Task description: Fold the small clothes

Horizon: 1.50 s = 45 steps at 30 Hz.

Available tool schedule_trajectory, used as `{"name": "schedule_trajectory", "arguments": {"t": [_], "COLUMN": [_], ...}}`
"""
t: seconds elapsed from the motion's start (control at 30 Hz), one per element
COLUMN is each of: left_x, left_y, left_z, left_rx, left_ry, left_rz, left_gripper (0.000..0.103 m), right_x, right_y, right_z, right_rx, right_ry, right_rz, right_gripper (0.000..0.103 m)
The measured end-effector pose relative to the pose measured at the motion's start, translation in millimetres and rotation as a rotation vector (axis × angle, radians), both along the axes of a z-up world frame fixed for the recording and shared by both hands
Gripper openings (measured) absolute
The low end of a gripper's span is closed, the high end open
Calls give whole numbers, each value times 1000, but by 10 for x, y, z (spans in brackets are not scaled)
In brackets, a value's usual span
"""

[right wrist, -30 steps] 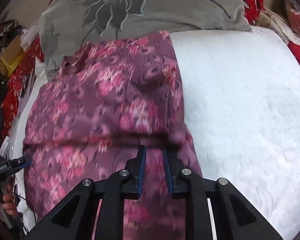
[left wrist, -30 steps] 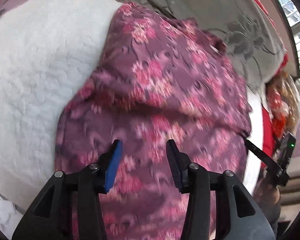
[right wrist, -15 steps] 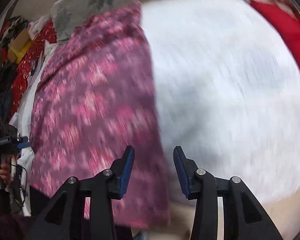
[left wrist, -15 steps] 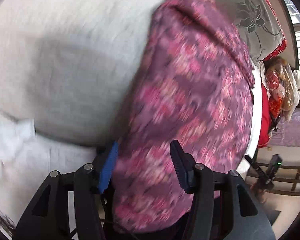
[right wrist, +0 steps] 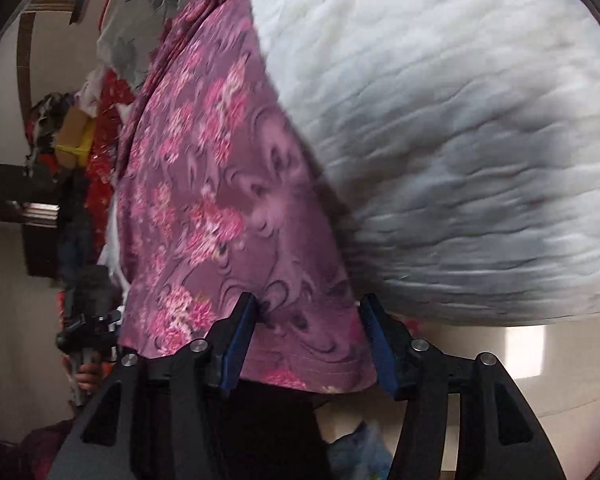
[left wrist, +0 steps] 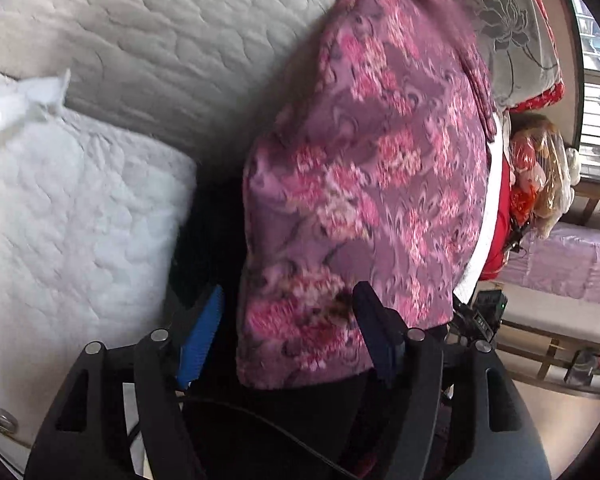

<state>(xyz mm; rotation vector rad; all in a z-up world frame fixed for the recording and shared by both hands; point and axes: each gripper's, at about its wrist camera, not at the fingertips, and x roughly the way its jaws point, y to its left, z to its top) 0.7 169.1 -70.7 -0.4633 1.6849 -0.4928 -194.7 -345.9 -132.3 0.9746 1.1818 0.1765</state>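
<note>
Garment: purple floral-print fabric piece [left wrist: 364, 184] on white quilted bed [left wrist: 172, 40], near hem overhanging bed's edge | right gripper [right wrist: 308, 332], pinched a second ago, now spread; left gripper [left wrist: 288, 328] spread | fold apparently released.

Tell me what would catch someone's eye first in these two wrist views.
The purple floral garment dominates both views, lying over the near edge of the white quilted bedding, its hem hanging off. The left gripper and right gripper both stand open at that hem, gripping nothing. Beyond the garment lies a grey flower-patterned pillow.
</note>
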Motion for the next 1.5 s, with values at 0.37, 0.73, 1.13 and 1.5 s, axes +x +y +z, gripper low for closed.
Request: {"name": "schedule_trajectory", "arguments": {"t": [0.37, 0.73, 1.13, 1.5], "left_x": [-15, 435, 1605, 2964], "left_y": [-90, -240, -384, -715], "left_z": [429, 881, 1153, 915], "left_rx": [-53, -243, -289, -313], "left_ry": [-129, -210, -349, -366], "left_rz": [-8, 87, 232, 350], "left_gripper": [3, 3, 3, 3], "right_x": [-38, 345, 1325, 2781], "right_y": [175, 228, -167, -661], "right_z": [457, 1228, 1583, 1357], "right_rx": [-6, 53, 119, 156], "right_ry": [-176, -406, -533, -499], "right_rz": [65, 19, -139, -300], "right_gripper": [7, 7, 7, 7]}}
